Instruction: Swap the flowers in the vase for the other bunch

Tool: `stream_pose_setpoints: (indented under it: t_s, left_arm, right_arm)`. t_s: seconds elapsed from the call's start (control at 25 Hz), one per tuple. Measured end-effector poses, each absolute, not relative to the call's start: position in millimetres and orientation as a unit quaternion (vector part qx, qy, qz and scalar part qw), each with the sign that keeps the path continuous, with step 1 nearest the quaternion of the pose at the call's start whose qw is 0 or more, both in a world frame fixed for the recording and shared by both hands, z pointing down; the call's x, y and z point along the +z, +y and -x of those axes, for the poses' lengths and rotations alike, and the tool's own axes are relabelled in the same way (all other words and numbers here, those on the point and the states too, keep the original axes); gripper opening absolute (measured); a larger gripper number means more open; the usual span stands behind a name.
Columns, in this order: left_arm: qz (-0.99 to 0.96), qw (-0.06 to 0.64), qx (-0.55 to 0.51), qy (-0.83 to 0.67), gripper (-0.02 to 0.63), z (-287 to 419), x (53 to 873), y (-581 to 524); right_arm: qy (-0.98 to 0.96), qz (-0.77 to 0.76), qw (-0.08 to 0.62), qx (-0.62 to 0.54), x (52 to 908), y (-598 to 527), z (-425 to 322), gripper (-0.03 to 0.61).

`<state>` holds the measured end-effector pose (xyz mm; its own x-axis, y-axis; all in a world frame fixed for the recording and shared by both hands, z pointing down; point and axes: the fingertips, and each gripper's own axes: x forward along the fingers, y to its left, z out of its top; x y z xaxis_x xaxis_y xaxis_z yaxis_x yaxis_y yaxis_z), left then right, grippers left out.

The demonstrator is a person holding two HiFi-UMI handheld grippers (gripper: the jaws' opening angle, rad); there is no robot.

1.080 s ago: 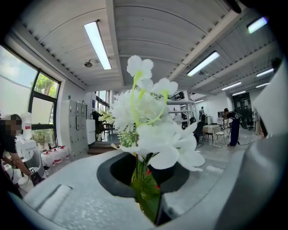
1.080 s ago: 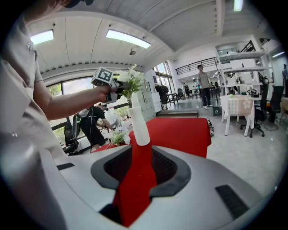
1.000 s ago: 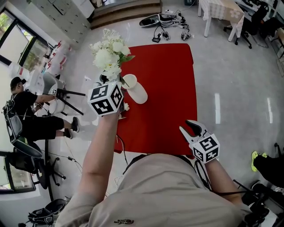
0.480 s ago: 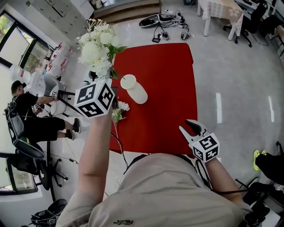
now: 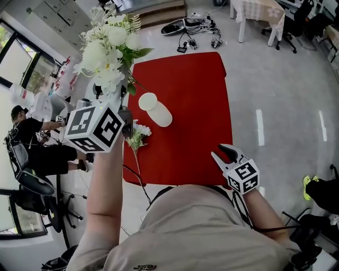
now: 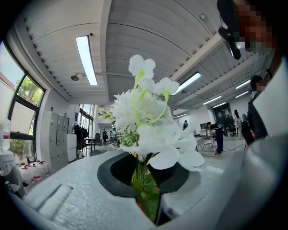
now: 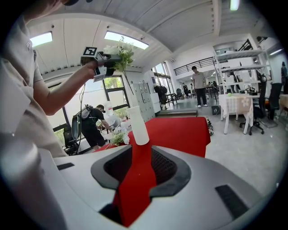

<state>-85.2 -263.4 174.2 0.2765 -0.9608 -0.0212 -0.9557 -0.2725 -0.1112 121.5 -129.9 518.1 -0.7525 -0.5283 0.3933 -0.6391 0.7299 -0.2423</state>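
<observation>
1. Right, from the head view: the left tongs (image 5: 125,101) are up by the surface's (image 5: 190,127) left edge, clamped on the stems of a bunch of white flowers (image 5: 108,58). The vase (image 5: 155,109) stands on the surface just beside them, its round mouth facing the camera.
2. The left gripper view gives the close-up. Green stems are pinched in the narrow slot between the jaws, and blossoms fill the middle against long ceiling lights (image 6: 87,60).
3. The right gripper view adds the side-on angle. The vase is upright, and the held bunch is well above it.
4. The right tongs (image 5: 224,154) sit low at the near edge. Their jaws stand apart with nothing between them but the cloth beyond.
5. A second bunch (image 5: 137,135) lies flat on the cloth near the vase, its stems trailing over the near-left edge.
6. Textures now: the vase is smooth, matt white and cylindrical. The petals are soft and ruffled, with glossy green leaves. The jaws are pale grey and pebbled, with black pads.
7. A plain red cloth (image 5: 185,74) drapes the surface.
8. The room has a shiny grey floor (image 5: 275,79) and tall windows (image 5: 21,74) on the left. A person (image 5: 32,132) is among the chairs, cables (image 5: 198,32) lie beyond the cloth, and a cloth-covered table (image 5: 254,13) stands in the far corner.
</observation>
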Motion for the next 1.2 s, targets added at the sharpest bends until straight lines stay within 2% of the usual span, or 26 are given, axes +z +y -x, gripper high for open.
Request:
stream_pose_setpoints:
  t_s: [0.4,1.2]
  left_arm:
    - [0.868,-0.026,-0.030,0.495,0.074,4.6,206.5,-247.5]
    - [0.849,-0.253,-0.163,0.435,0.072,-69.3,428.3,-281.3]
  right_arm:
    - [-0.912,-0.332,0.146,0.191,522.0,-126.2,-132.0,0.138]
    - [-0.894,-0.367,0.143,0.216,533.9,-123.1,-168.2,0.138]
